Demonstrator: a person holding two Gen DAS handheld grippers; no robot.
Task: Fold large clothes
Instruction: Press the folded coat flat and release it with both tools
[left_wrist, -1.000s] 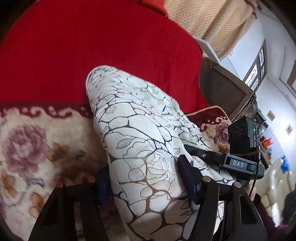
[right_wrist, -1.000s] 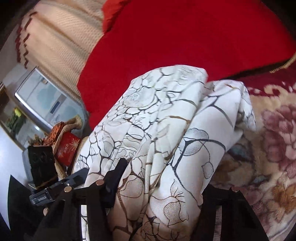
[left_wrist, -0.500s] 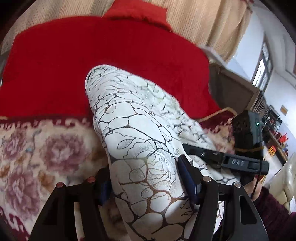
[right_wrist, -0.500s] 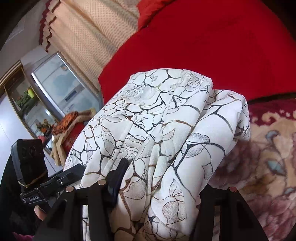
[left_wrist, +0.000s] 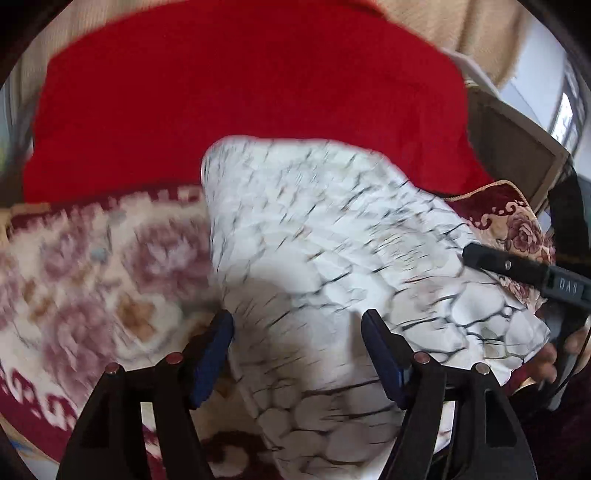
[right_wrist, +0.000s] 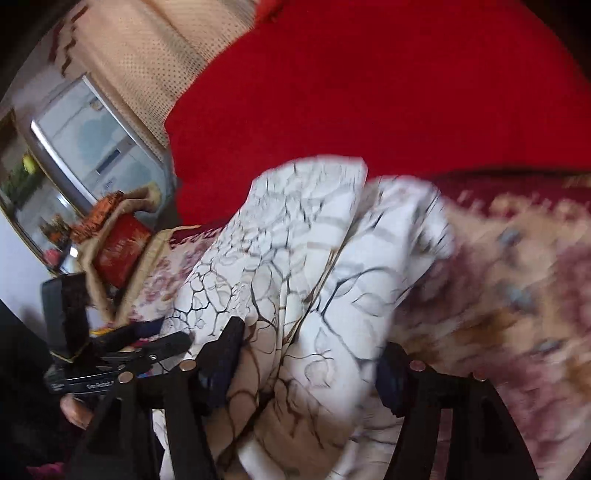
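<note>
Cloth fills both views: the white printed garment (left_wrist: 332, 251) lies bunched on the floral blanket (left_wrist: 92, 266), in front of a red cover (left_wrist: 240, 92). The left gripper (left_wrist: 297, 354) stands wide open with fabric between its fingers but apparently unpinched. The right gripper (right_wrist: 308, 362) straddles a thick fold; whether it pinches is unclear. A fold looks midway; next, the layers need laying flat and squaring.

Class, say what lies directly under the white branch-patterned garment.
The white branch-patterned garment rests on a floral cream-and-maroon blanket, with a red cloth behind it. What the garment covers cannot be seen.
</note>
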